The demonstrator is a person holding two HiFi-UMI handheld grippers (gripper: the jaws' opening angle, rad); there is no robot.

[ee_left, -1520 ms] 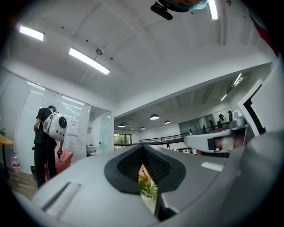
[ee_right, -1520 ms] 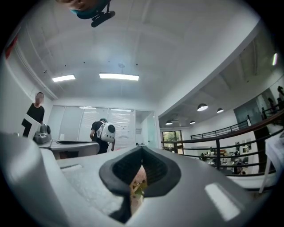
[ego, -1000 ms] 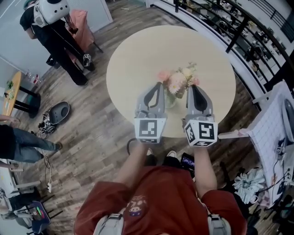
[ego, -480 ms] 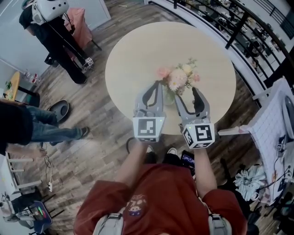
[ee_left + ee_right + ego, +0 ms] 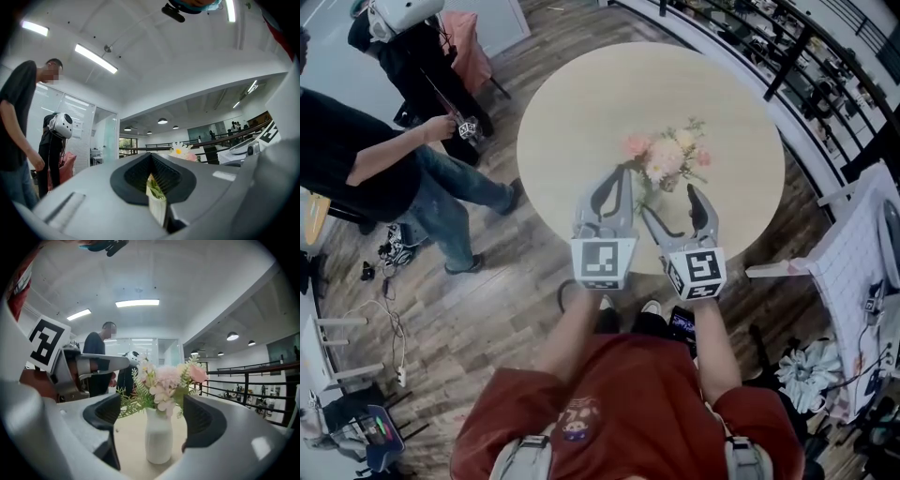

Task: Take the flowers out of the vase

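- Against the earlier frames, the right gripper had spread its jaws from nearly together to wide apart and had drawn slightly back toward the wearer.
- A bystander in a black shirt and jeans had walked into the left of the head view.
- The left gripper and the flowers were found about where they had been.
- The flowers remained seated in the white vase, which stood upright on the round table, on the wearer's side of its centre.
- Left gripper: held level, reaching forward to the left side of the bunch. Jaws were closed to a narrow slit, with a green leafy sprig of the flowers pinched between them; a daisy head showed just above the jaws.
- Right gripper: held low and level at table height, pointed at the vase. Jaws stood wide open with the vase between them, a gap visible on each side and neither jaw touching it.
- Both forearms were extended side by side, and the grippers lay close together.
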